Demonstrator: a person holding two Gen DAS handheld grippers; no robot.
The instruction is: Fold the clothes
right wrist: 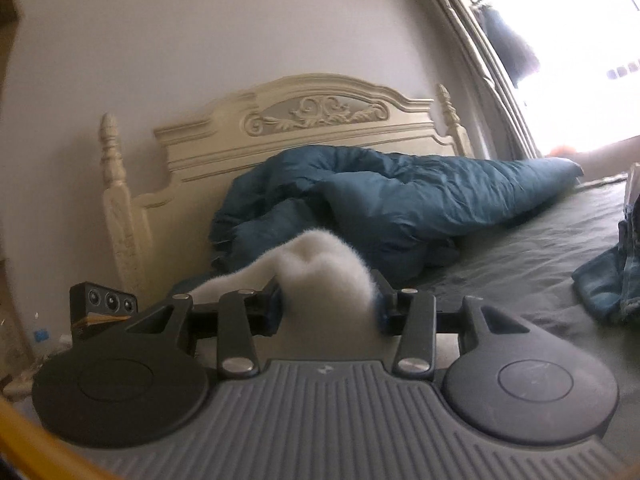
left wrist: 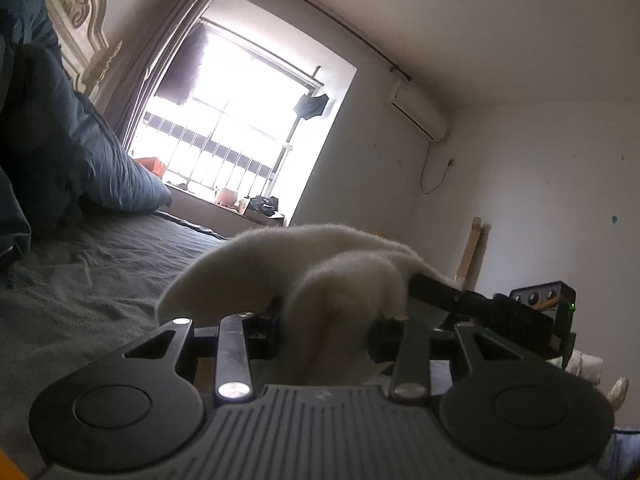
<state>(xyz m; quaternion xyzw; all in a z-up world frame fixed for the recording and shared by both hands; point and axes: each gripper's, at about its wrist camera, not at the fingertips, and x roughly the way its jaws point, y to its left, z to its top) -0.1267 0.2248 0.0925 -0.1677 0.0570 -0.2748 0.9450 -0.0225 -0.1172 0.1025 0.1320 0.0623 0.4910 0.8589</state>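
Observation:
A white fuzzy garment (left wrist: 280, 256) bunches up between the pads of my left gripper (left wrist: 328, 320), which is shut on it above the grey bed sheet (left wrist: 80, 280). The cloth runs off to the right toward the other gripper's black body (left wrist: 536, 312). In the right wrist view, my right gripper (right wrist: 328, 308) is shut on another fold of the same white garment (right wrist: 320, 256), which trails off to the left toward the left gripper's camera block (right wrist: 104, 304). Both grippers point level. The fabric hides the fingertips.
A rumpled blue duvet (right wrist: 400, 200) lies against the cream headboard (right wrist: 280, 128). Blue denim clothes (right wrist: 608, 280) sit on the sheet at the right. A bright barred window (left wrist: 240, 120) with a cluttered sill stands beyond the bed, and an air conditioner (left wrist: 420, 112) hangs on the wall.

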